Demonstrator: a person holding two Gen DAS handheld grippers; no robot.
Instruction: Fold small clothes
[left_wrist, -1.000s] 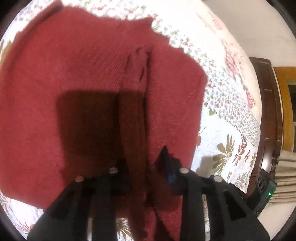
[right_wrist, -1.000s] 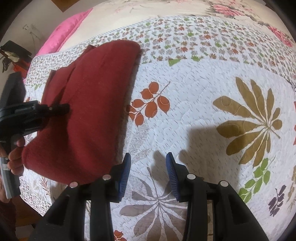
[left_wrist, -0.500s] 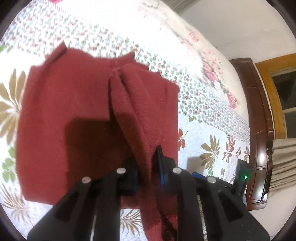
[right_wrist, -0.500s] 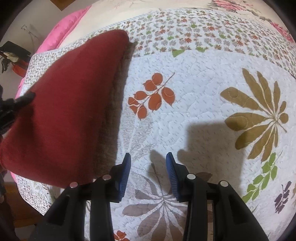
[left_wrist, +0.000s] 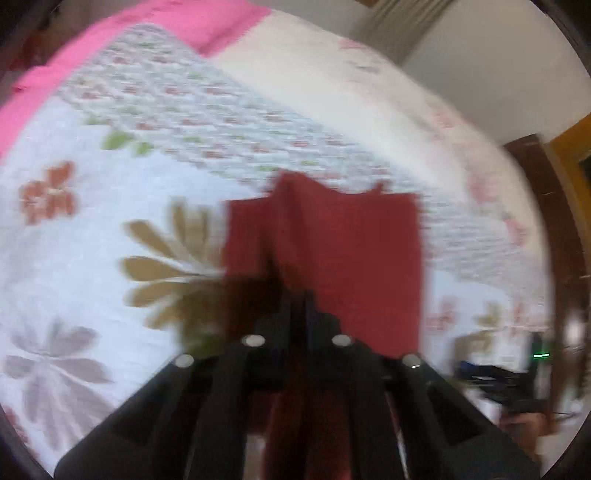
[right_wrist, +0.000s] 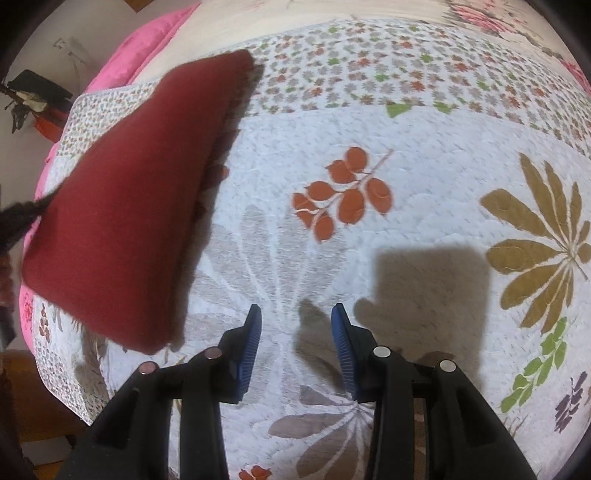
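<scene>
A quilted bedspread printed with large leaves and small flowers covers the bed, with a pink blanket along its far edge toward 11 o'clock in both views. In the left wrist view a pale wall rises at 1 o'clock, dark wooden furniture stands at 3 o'clock and a strip of curtain hangs at 12 o'clock; the whole view is blurred.

Only the left wrist view shows the grip: the left gripper has its fingers pressed together on a fold of the dark red knit garment, which hangs from the jaws, its far end lying on the quilt toward 12 o'clock. At 4 o'clock the same view catches part of the other black tool with a green light and a bit of a hand beneath it.

Only the right wrist view shows the garment from the side: it is raised off the bed at 9 o'clock as a slanted red sheet, its far corner near the flowered border and its shadow on the quilt beside it. The left tool's dark tip meets its edge at the 9 o'clock rim. The right gripper hovers low over the bare quilt, clear of the garment, its blue-padded jaws spread apart with nothing between them. Its shadow falls on the quilt just beyond.
</scene>
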